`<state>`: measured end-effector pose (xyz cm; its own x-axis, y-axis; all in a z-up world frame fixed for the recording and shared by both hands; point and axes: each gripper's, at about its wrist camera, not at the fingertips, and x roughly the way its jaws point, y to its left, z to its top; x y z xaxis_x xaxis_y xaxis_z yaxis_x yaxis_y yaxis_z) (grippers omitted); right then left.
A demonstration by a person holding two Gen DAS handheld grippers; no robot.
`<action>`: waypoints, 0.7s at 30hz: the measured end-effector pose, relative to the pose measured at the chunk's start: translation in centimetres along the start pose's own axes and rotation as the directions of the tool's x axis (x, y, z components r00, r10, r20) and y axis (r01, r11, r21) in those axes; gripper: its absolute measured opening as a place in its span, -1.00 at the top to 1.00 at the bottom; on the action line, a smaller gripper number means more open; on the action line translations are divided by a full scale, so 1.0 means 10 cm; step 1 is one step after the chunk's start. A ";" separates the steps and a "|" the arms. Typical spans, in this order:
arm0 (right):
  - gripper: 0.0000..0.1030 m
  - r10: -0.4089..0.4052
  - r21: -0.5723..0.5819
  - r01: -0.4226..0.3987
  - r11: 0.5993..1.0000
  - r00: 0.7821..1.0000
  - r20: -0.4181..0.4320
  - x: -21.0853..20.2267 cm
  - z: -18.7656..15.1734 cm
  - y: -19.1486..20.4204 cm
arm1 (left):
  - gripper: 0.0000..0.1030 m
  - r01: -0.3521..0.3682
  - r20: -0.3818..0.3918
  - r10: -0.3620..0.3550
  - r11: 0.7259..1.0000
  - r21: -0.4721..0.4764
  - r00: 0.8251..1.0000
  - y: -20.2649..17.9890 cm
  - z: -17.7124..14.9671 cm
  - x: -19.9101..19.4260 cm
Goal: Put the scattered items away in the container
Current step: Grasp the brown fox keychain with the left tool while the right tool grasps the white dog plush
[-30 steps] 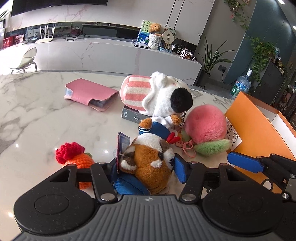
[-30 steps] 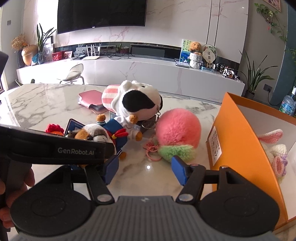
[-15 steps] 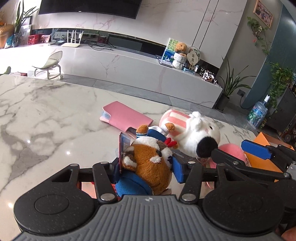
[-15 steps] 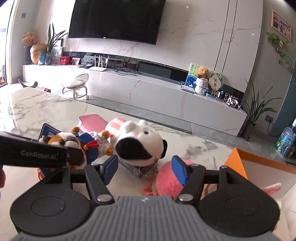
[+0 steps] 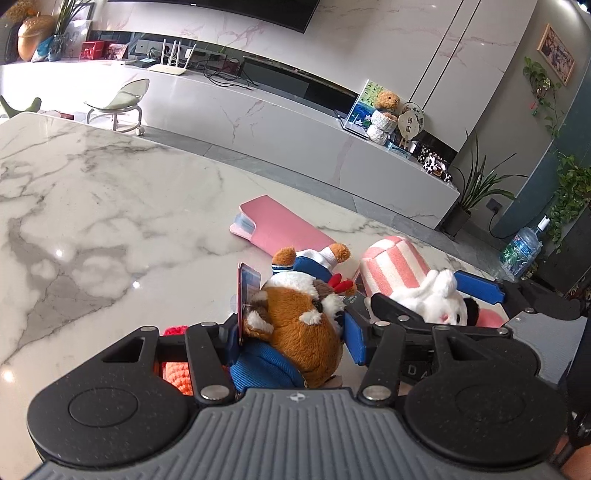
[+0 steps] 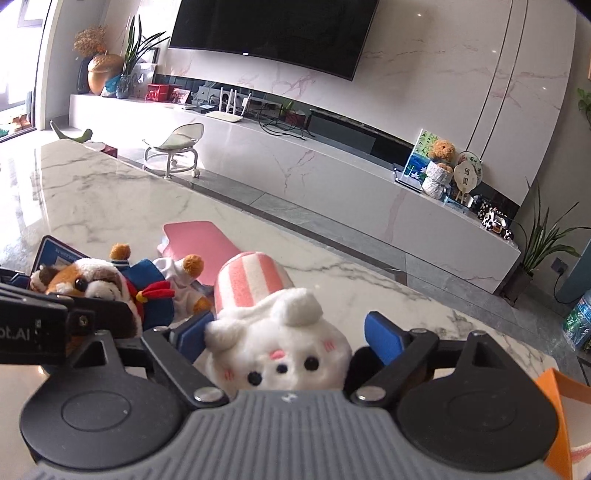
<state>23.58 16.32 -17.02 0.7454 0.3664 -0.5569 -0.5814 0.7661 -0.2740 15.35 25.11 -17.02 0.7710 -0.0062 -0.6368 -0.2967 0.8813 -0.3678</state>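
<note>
A white marble table (image 5: 92, 206) fronts a long white cabinet (image 6: 332, 166) under a dark wall screen (image 6: 273, 29). Beyond both claws lies a pink case (image 5: 280, 229). The left claw (image 5: 291, 332), tilted down, clamps a brown plush dog (image 5: 295, 325). The right claw (image 6: 288, 332), just beside it and also tilted down, has just been opening wide; a white plush rabbit (image 6: 280, 350) sits between its jaws, its left pad touching, its right pad clear. The orange box (image 6: 557, 413) shows at its right.
</note>
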 end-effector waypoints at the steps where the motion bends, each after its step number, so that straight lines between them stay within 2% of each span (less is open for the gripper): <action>1: -0.70 0.009 -0.007 -0.009 1.000 1.000 -0.012 0.02 -0.02 0.02 | -0.20 0.003 -0.008 -0.003 1.000 -0.004 1.000 0.01 -0.01 0.01; 3: -0.50 0.038 -0.007 -0.038 0.999 0.999 -0.036 0.02 -0.07 0.06 | -0.19 0.003 -0.022 -0.003 1.000 -0.004 1.000 0.00 -0.04 0.02; 7: -0.37 0.016 -0.023 -0.017 1.000 0.999 -0.045 -0.06 -0.18 0.13 | -0.19 0.009 -0.046 -0.009 1.000 0.008 0.999 -0.04 -0.09 0.02; 11: -0.31 0.026 0.015 -0.025 1.000 0.998 -0.056 -0.18 -0.25 0.10 | -0.18 0.010 -0.059 -0.008 0.999 0.035 0.998 -0.12 -0.17 -0.01; 21: -0.29 0.012 0.080 -0.009 0.997 0.999 -0.045 -0.61 -0.31 0.11 | -0.17 0.036 -0.012 -0.035 0.995 0.090 0.999 -0.41 -0.26 -0.31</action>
<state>17.35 13.29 -16.38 0.7229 0.3518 -0.5947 -0.5598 0.8028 -0.2055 12.75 20.30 -15.28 0.7739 -0.0428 -0.6319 -0.2172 0.9193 -0.3283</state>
